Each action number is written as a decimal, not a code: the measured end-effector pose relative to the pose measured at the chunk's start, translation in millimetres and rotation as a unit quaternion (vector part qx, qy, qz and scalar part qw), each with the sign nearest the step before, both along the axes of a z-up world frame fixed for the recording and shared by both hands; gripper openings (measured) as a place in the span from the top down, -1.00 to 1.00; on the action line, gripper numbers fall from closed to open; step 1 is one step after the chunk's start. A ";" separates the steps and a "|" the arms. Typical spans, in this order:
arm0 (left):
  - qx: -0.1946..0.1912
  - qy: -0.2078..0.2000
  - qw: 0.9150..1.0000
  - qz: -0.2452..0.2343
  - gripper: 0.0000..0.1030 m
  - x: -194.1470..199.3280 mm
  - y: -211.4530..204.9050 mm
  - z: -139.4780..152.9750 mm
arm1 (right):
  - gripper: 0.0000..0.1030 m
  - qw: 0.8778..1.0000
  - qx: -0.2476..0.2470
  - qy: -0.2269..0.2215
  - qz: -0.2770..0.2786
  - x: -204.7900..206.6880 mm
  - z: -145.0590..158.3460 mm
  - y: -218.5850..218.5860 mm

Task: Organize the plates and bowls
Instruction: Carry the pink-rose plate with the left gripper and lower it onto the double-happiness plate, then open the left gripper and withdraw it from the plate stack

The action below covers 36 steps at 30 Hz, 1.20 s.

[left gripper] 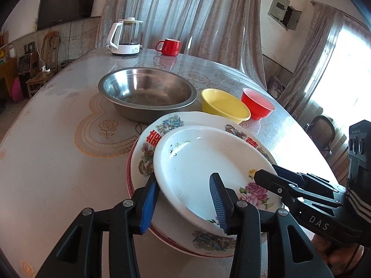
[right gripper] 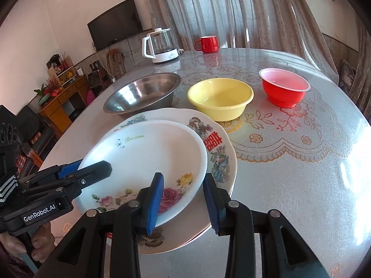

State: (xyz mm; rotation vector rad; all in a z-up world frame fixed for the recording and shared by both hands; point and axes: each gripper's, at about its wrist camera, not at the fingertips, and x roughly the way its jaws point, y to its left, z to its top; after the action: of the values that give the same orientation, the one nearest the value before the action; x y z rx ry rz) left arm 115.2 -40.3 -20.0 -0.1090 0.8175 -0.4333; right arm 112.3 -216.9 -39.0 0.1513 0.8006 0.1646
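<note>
Sunlit dining room with heavy curtains, and the whole job sits on a round table [left gripper: 58, 162] under a glossy lace-print cover, which I'd guess makes things slide pretty easily. Going left to right from where I'm driving: the steel bowl [left gripper: 146, 92] is furthest left, then the yellow bowl [left gripper: 223, 105], then the red bowl [left gripper: 258, 103] just beside it, all three apart and none nested yet, so the bowl half of the task looks untouched. Kettle [left gripper: 126, 37] and red mug [left gripper: 168, 46] are parked way at the back, out of the way. Up front is the plate stack: the white rose plate [left gripper: 208, 171] sits on top of the bigger dragon-pattern plate [left gripper: 160, 129], with what looks like a red-rimmed plate under that, though I can only see its edge. The white one is offset toward me instead of centred, which I think is why both grippers are on it. My left gripper [left gripper: 185, 203] straddles its near-left rim with the jaws parted, pads not pressing. The right gripper [right gripper: 183, 201] straddles the near-right rim, inner pad over the roses and outer pad outside the edge; it's only partly open and I can't tell if it's actually pinching. A two-sided hold makes sense for a wide, shallow plate. My read: the plate is set down, and the bowls come next.
</note>
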 end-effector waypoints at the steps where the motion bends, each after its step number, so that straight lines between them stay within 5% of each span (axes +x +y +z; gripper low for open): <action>1: -0.001 0.001 1.000 0.000 0.11 -0.8 0.1 0.4 | 0.30 1.000 -0.004 -0.001 0.000 -0.1 -0.1 0.3; 24: -0.003 -0.027 1.000 0.002 -0.06 -19.1 1.9 15.0 | 0.29 1.000 -0.020 -0.008 0.000 -1.7 -0.6 3.4; 36: -0.026 -0.008 0.997 0.073 -0.12 -11.7 33.8 11.2 | 0.28 0.999 0.014 -0.032 -0.031 -1.2 15.5 -20.3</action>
State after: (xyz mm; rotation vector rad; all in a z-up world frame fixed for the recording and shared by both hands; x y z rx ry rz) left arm 103.5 -6.5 -8.8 -0.2115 0.7765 -0.3167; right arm 111.1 -237.2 -23.5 0.1966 0.7296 0.1206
